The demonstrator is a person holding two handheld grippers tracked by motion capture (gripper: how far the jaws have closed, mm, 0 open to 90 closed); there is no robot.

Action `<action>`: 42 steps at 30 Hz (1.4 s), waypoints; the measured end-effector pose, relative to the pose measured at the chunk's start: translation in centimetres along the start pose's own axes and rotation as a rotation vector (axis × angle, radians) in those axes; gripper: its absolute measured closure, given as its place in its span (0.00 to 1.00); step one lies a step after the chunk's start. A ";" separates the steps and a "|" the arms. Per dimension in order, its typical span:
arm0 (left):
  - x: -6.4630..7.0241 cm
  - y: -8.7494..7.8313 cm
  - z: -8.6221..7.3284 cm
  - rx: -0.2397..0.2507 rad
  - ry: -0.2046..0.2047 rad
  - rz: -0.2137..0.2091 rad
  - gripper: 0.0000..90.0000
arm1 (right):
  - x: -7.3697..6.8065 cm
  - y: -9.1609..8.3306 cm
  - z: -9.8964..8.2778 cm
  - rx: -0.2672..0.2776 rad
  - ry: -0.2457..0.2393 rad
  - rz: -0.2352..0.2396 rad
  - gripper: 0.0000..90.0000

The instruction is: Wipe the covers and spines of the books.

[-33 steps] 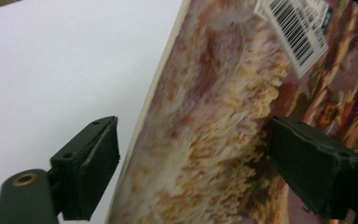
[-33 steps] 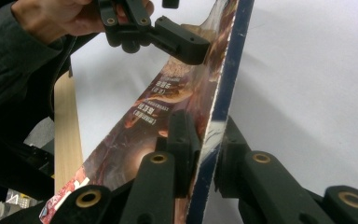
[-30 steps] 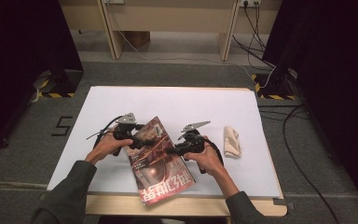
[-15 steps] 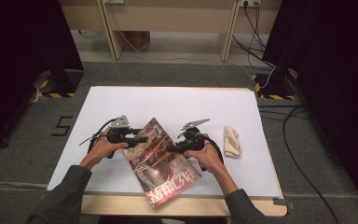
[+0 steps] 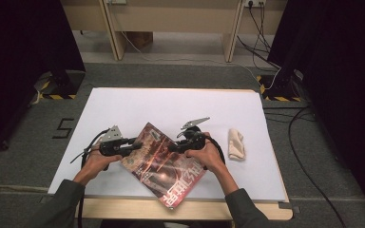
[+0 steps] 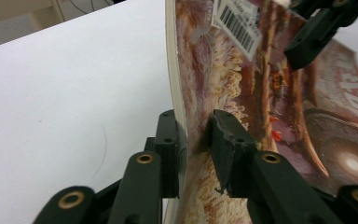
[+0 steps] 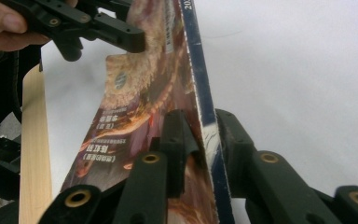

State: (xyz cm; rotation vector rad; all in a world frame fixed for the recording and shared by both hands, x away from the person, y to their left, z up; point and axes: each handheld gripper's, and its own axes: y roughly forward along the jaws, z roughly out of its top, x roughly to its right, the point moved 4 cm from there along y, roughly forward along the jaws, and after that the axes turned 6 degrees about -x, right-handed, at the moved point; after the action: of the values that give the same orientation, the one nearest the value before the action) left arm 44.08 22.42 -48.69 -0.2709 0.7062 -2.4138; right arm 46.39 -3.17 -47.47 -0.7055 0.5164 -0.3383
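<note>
One glossy reddish-brown magazine [image 5: 164, 164] with a white barcode sticker. One crumpled cream cloth [image 5: 235, 144]. One white rectangular table [image 5: 171, 104]. Two black two-jaw grippers: left gripper [image 5: 135, 144], right gripper [image 5: 173, 148].

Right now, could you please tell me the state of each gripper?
Left gripper: just closed, clamped on the magazine edge.
Right gripper: shut on the magazine's spine edge.
</note>
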 end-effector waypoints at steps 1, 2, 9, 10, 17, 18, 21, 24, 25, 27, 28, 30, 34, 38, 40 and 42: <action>0.1 -0.2 -0.1 0.004 0.000 -0.003 0.81 | 0.0 0.0 0.0 -0.005 0.005 -0.006 0.79; 0.1 -0.3 -0.2 0.007 -0.001 -0.003 0.82 | 0.0 0.0 -0.1 -0.005 0.007 -0.009 0.78; 0.3 -1.0 -1.4 0.002 -0.022 -0.009 0.84 | 0.3 -1.2 -0.4 0.027 0.055 -0.024 0.64; 0.4 -1.1 -1.4 0.010 -0.019 -0.007 0.84 | 0.4 -1.5 -0.5 0.038 0.062 -0.028 0.65; 0.7 -1.5 -1.6 0.027 -0.008 0.002 0.84 | 0.8 -5.4 -1.1 0.103 0.063 -0.155 0.57; 0.7 -1.5 -1.6 0.029 -0.007 0.001 0.84 | 1.0 -6.1 -1.3 0.108 0.060 -0.185 0.57; 0.8 -1.6 -1.5 0.029 -0.003 0.009 0.84 | 1.9 -8.2 -2.3 0.115 0.084 -0.286 0.54; 0.9 -1.7 -1.5 0.028 -0.006 0.007 0.84 | 3.0 -10.1 -3.4 0.116 0.101 -0.389 0.49; 0.9 -1.8 -1.5 0.031 -0.006 0.008 0.84 | 3.4 -10.7 -3.8 0.113 0.114 -0.424 0.47; 1.0 -1.9 -1.6 0.033 -0.010 0.011 0.84 | 4.4 -12.1 -4.8 0.118 0.150 -0.504 0.43; 1.0 -1.9 -1.6 0.034 -0.010 0.011 0.84 | 4.6 -12.5 -5.1 0.119 0.160 -0.524 0.42; 1.0 -1.8 -1.6 0.034 -0.010 0.015 0.84 | 5.4 -13.5 -6.0 0.116 0.195 -0.570 0.39; 1.0 -1.7 -1.5 0.033 0.007 0.035 0.84 | 7.3 -14.2 -8.2 0.058 0.275 -0.657 0.37; 1.0 -1.4 -1.3 0.034 0.012 0.073 0.84 | 9.0 -13.8 -9.9 0.012 0.332 -0.664 0.36; 0.7 -1.4 -1.2 0.035 0.007 0.082 0.84 | 9.3 -13.6 -10.3 0.003 0.348 -0.655 0.36; 0.4 -1.5 -1.4 0.033 -0.010 0.109 0.84 | 9.5 -13.3 -10.5 -0.016 0.349 -0.660 0.36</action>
State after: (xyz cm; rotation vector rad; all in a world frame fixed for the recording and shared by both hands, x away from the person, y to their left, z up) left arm 42.57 23.75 -49.02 -0.2246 0.6587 -2.3168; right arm 46.79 -22.61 -48.24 -0.8272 0.6060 -1.0893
